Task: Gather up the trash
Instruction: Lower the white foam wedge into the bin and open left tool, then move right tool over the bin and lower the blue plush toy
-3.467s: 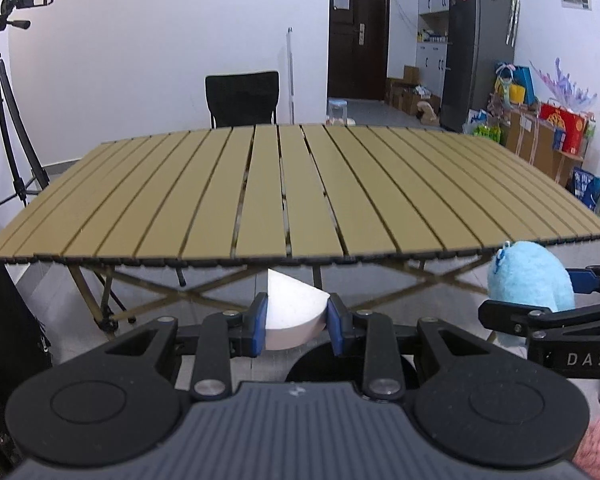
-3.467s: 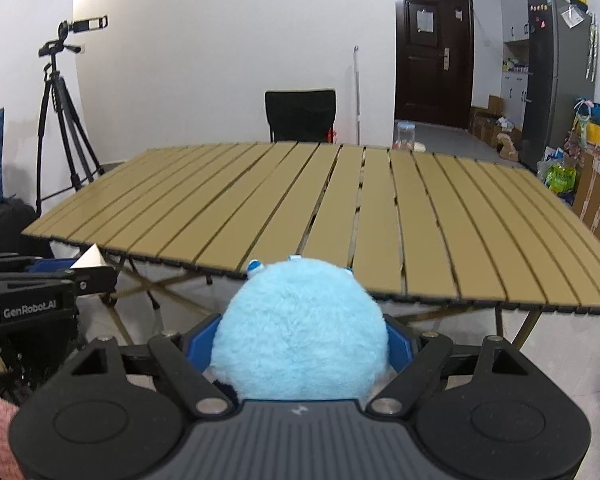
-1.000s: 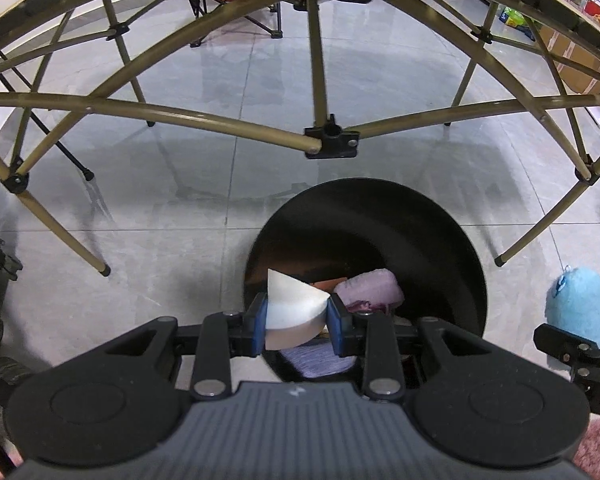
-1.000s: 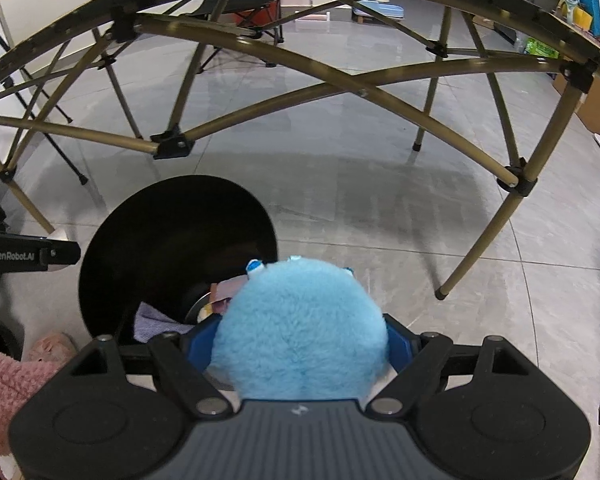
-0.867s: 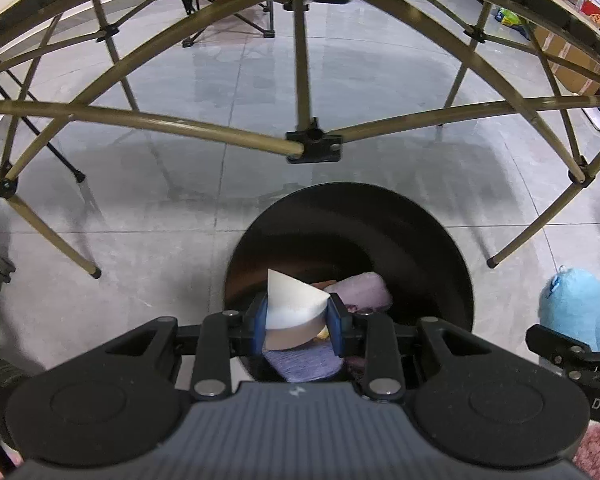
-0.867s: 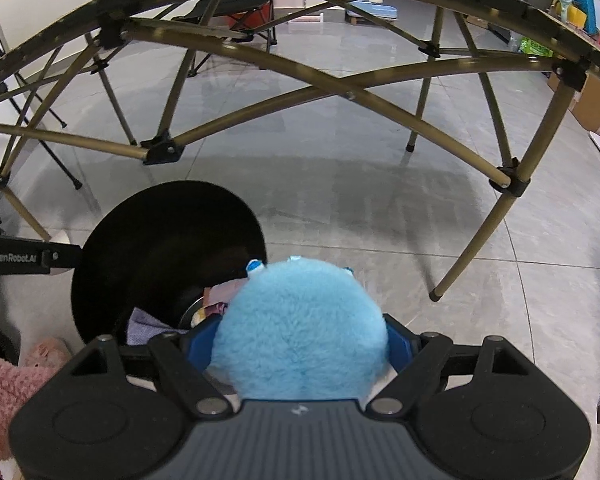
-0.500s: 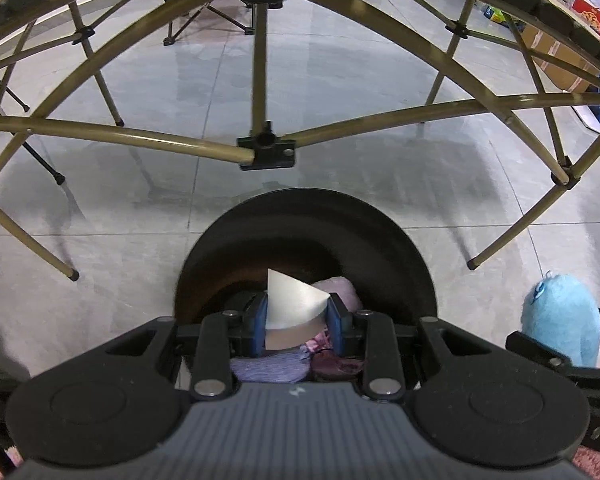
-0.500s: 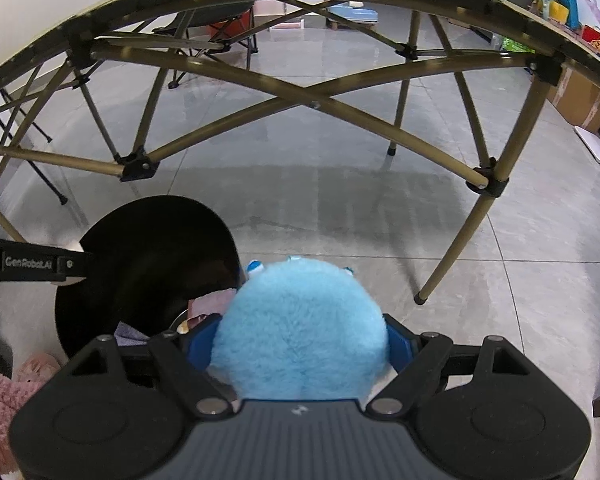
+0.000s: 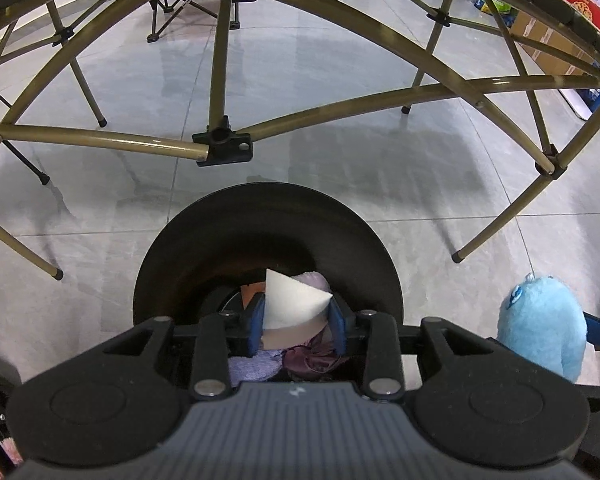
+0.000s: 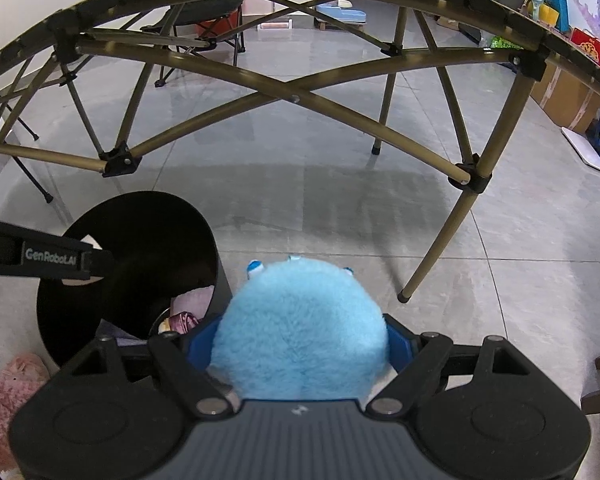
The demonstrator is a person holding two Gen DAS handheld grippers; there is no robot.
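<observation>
A: In the left wrist view, what does the left gripper have?

B: A white wedge, sitting between its 2 blue pads. The jaws are narrow and have just been opening a little; the wedge is still between them, its point touching the right pad. It hangs directly over the mouth of the black bin, which stands on the grey tiled floor under the folding table's frame.

A: Anything in the bin?

B: Yes, purple and pink cloth items and something orange, partly hidden. To the right, outside the bin, the blue plush toy shows in the other gripper.

A: And the right wrist view?

B: The right gripper stands wide, its blue pads pressed on either side of the blue plush toy. The toy is just beside the bin's rim, over the floor rather than over the opening. The left gripper reaches in from the left across the bin's mouth, a bit of white showing at its tip. A pink fuzzy sleeve is at the lower left corner.
</observation>
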